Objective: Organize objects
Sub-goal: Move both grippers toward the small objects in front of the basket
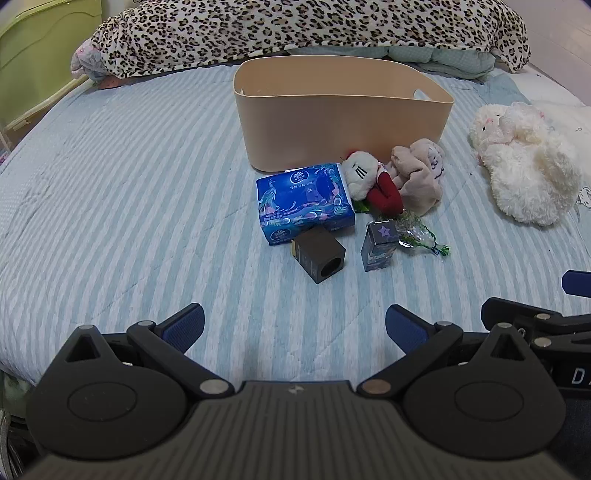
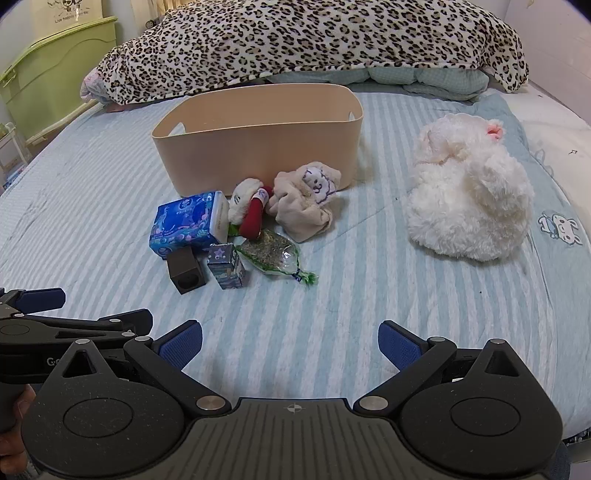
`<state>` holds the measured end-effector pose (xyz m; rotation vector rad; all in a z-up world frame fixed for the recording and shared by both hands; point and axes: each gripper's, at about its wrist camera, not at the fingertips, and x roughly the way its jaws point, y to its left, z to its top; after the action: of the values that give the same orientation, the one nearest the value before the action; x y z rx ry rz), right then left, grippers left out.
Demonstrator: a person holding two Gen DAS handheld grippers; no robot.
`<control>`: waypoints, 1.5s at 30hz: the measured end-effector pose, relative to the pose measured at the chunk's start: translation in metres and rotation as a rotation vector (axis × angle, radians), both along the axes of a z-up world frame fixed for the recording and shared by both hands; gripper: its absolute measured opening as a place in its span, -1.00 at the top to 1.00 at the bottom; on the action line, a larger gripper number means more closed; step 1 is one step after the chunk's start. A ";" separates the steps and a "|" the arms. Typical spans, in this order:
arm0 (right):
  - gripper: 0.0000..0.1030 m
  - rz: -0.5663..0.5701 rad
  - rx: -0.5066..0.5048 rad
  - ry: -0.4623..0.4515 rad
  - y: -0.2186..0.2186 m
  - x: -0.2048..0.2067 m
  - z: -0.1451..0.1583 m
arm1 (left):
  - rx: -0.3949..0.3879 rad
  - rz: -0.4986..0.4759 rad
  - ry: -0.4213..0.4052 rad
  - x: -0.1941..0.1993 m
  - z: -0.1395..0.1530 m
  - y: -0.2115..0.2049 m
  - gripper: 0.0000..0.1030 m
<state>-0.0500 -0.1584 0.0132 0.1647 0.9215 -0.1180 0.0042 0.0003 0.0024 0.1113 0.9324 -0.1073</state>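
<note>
A beige plastic bin [image 1: 343,122] [image 2: 258,147] stands on the striped bed. In front of it lie a blue tissue pack [image 1: 304,203] [image 2: 188,223], a dark brown cube box [image 1: 318,256] [image 2: 184,271], a small blue star box [image 1: 380,245] [image 2: 226,266], a clear bag of green bits [image 1: 417,230] [image 2: 273,254], a white-and-red plush [image 1: 369,181] [image 2: 249,208] and a beige plush [image 1: 419,173] [image 2: 306,199]. My left gripper [image 1: 294,328] is open and empty, well short of the pile. My right gripper [image 2: 290,343] is open and empty too.
A big white fluffy plush [image 1: 524,166] [image 2: 469,192] lies to the right. A leopard-print blanket [image 1: 295,29] [image 2: 314,40] is heaped behind the bin. A green cabinet [image 1: 40,55] [image 2: 48,62] stands past the bed's left edge.
</note>
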 end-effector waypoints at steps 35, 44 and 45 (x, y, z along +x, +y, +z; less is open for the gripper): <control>-1.00 0.056 -0.064 0.011 -0.033 0.050 -0.036 | -0.010 -0.073 0.038 0.059 -0.032 -0.005 -1.00; -1.00 0.103 -0.081 0.036 -0.041 0.079 -0.060 | -0.052 -0.067 0.068 0.083 -0.055 0.000 -1.00; -1.00 0.110 -0.083 0.042 -0.042 0.082 -0.063 | -0.060 -0.068 0.073 0.085 -0.057 0.000 -1.00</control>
<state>0.0322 -0.2002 -0.0496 0.0348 0.9638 -0.0573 0.0896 0.0005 -0.0551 0.0840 0.9975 -0.2037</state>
